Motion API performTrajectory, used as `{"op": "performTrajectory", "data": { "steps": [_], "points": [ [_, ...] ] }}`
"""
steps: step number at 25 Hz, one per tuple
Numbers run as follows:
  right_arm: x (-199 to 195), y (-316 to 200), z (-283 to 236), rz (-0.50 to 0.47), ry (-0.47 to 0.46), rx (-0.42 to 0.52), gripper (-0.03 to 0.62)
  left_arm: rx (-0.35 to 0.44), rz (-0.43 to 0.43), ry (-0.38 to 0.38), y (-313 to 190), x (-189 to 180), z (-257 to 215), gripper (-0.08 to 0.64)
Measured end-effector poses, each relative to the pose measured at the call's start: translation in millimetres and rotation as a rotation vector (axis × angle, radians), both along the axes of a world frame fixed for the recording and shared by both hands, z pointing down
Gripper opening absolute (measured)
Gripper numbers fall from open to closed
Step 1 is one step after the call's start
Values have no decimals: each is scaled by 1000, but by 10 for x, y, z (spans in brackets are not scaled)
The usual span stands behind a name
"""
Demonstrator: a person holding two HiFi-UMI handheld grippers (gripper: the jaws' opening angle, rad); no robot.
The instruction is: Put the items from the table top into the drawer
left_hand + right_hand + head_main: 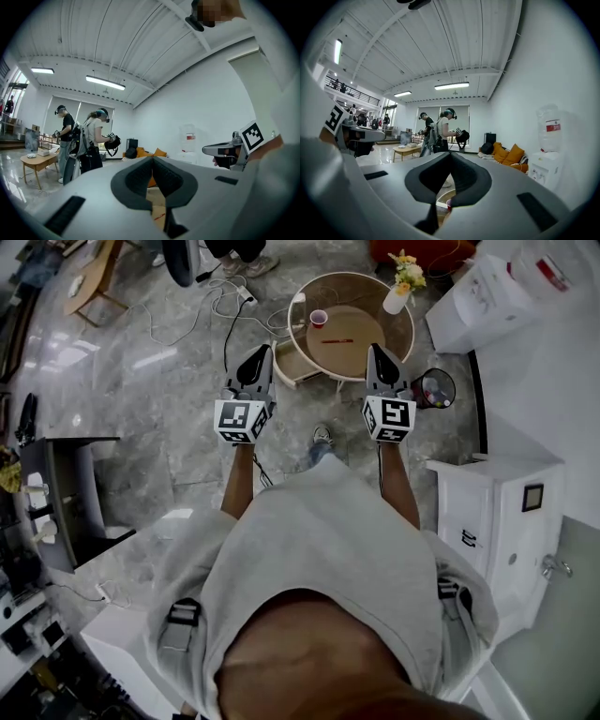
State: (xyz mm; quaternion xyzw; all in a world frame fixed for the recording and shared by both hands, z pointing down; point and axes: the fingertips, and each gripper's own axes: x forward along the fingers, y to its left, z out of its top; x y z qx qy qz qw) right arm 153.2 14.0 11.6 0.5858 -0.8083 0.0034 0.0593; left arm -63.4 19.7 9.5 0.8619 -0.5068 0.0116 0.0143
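both grippers are held out level, side by side, at the middle of the head view, and both point up the frame at the round table [302, 298] near the top centre. the left gripper [258, 354] has its jaws pressed together with nothing between them, and its own view shows the dark pads meeting in one seam. the right gripper [378, 354] is the same: closed and empty.

the things to move all lie beyond the tips, apart from them, on the table top. a red cup [319, 318] stands about midway between the two grippers' lines. a thin red stick [338, 340], perhaps a pen, lies with its long axis left to right across the frame, a little nearer the right gripper. a white vase with yellow flowers [398, 296] sits at the table's right edge, nearest the right gripper. what looks like an open drawer [292, 369] juts from the table's lower left, just ahead of the left gripper. so the right hand looks better placed to pick and the left to tend the drawer, though both must open first.

no writing can be read. the cubes show only black-and-white squares, and the red label on the water bottle [553, 127] is too small to read.
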Motion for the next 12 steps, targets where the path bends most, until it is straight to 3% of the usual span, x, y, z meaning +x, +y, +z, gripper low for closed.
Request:
{"op": "performTrajectory", "data": {
  "steps": [12],
  "points": [
    [29,-1141,63,-38,-1,-8,25,-15,-45,-7,-1054,37,70,17]
  ]
}}
